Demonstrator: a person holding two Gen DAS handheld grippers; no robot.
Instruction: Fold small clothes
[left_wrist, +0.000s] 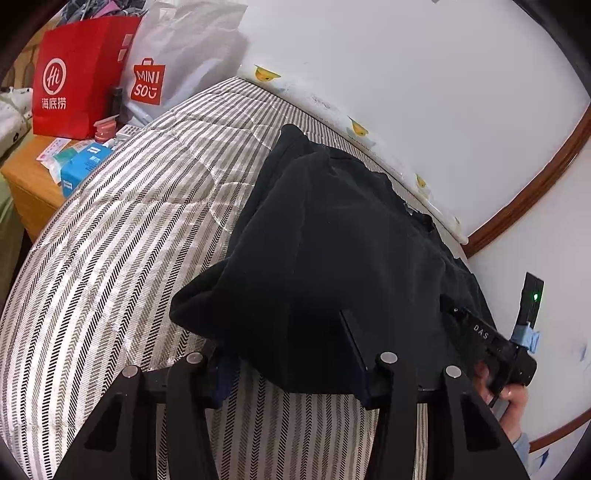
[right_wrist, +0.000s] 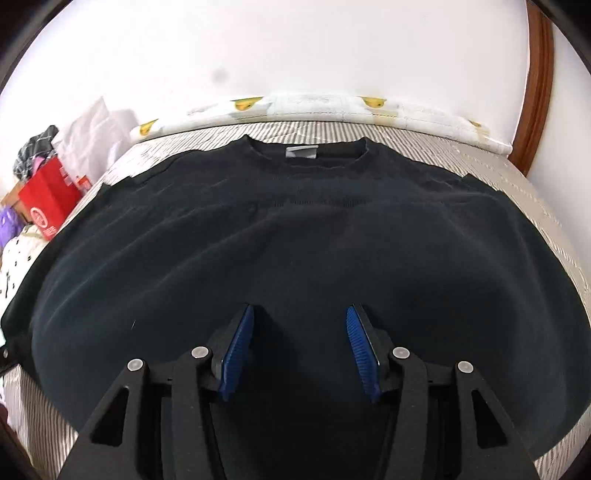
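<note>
A black sweater (right_wrist: 295, 240) lies spread flat on the striped bed (right_wrist: 535, 192), its neck and grey label (right_wrist: 302, 152) toward the wall. My right gripper (right_wrist: 300, 310) hovers low over the sweater's lower middle, open, with its blue pads (right_wrist: 236, 354) apart and nothing pinched. In the left wrist view the sweater (left_wrist: 332, 240) is bunched and one folded edge drapes across my left gripper (left_wrist: 284, 339). Its jaws stand apart with cloth lying between them, and the left finger is mostly hidden under the fabric. At the right edge a hand (left_wrist: 513, 398) holds the other gripper's handle.
A wooden bedside table (left_wrist: 29, 184) left of the bed carries a red paper bag (left_wrist: 74, 81), a white shopping bag (left_wrist: 173, 55) and a blue box (left_wrist: 81, 166). A white wall with wooden trim (left_wrist: 535, 177) borders the bed's far side. Bare striped bedding (left_wrist: 110, 240) lies left of the sweater.
</note>
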